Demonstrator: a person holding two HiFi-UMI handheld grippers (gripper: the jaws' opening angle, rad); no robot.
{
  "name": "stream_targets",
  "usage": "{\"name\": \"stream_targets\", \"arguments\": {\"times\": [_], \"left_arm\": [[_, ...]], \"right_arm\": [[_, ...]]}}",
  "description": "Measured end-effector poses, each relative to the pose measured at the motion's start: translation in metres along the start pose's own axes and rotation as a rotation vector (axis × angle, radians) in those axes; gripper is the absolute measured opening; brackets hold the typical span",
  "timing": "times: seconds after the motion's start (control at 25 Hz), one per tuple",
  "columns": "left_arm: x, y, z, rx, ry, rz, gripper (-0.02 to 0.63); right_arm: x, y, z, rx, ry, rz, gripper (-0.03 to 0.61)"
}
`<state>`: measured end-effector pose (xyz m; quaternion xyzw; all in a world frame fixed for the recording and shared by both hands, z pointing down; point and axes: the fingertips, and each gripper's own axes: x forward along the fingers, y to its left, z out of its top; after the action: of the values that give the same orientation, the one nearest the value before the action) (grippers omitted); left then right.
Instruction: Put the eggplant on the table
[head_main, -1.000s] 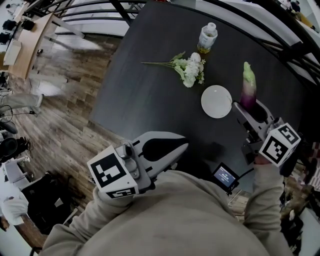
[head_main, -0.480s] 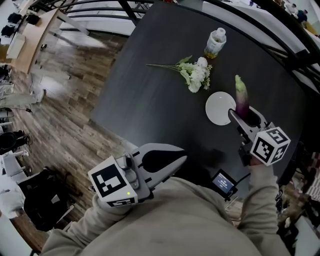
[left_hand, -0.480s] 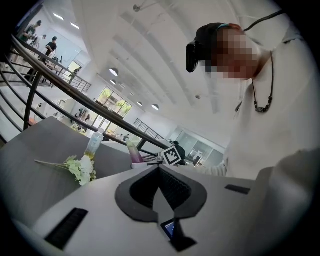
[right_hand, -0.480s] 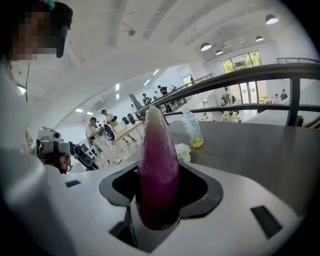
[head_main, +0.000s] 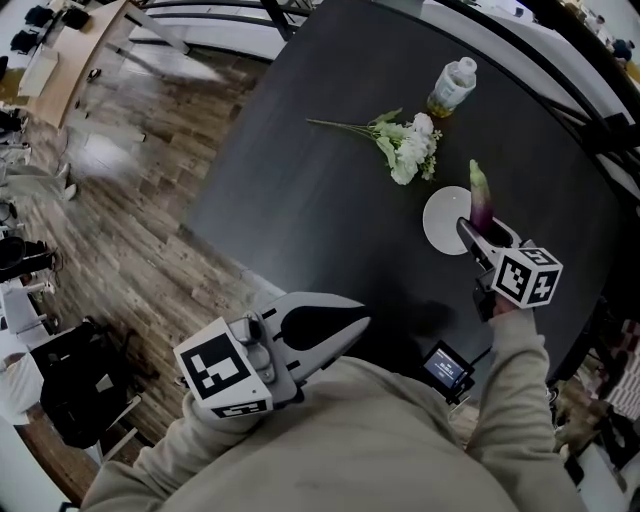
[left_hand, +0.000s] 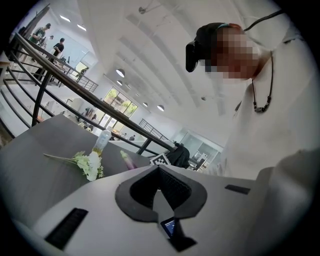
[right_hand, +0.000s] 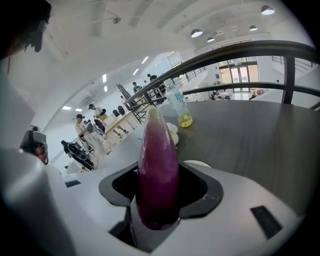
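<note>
The eggplant (head_main: 481, 200) is long and purple with a pale green tip, and it stands upright in my right gripper (head_main: 478, 232), which is shut on its lower end. In the right gripper view the eggplant (right_hand: 157, 170) fills the gap between the jaws. It hangs at the right rim of a white plate (head_main: 440, 222) on the dark table (head_main: 300, 180). My left gripper (head_main: 362, 323) is held low near my body, off the table's near edge. Its jaws meet at the tip (left_hand: 159, 167) with nothing between them.
A spray of white flowers (head_main: 405, 150) lies left of the plate, and a clear bottle (head_main: 452, 88) with yellow liquid stands farther back. A small device with a lit screen (head_main: 447, 368) sits near my right arm. Wooden floor lies to the left, railings at the far side.
My right gripper has come down with the eggplant, close beside the white plate. The left gripper has hardly shifted.
</note>
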<state>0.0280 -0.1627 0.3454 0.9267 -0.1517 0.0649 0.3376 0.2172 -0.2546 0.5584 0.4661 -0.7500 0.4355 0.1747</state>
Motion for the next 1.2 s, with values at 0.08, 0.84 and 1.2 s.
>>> {"name": "stream_targets", "arguments": {"times": [0.08,0.84,1.2], "left_arm": [[-0.002,0.001,-0.001,-0.005,-0.002,0.006,0.005],[-0.005,0.007,-0.016,-0.04,0.005,0.026,0.005],[-0.009,0.005,-0.018,-0.049,-0.002,0.035,0.005]], "right_arm": [[0.008,-0.008,-0.007,0.008,0.021,-0.017,0.229],[0.053,-0.056,-0.062,-0.072,0.224,-0.132,0.229],[0.059,-0.053,-0.066,-0.084,0.238,-0.125,0.229]]}}
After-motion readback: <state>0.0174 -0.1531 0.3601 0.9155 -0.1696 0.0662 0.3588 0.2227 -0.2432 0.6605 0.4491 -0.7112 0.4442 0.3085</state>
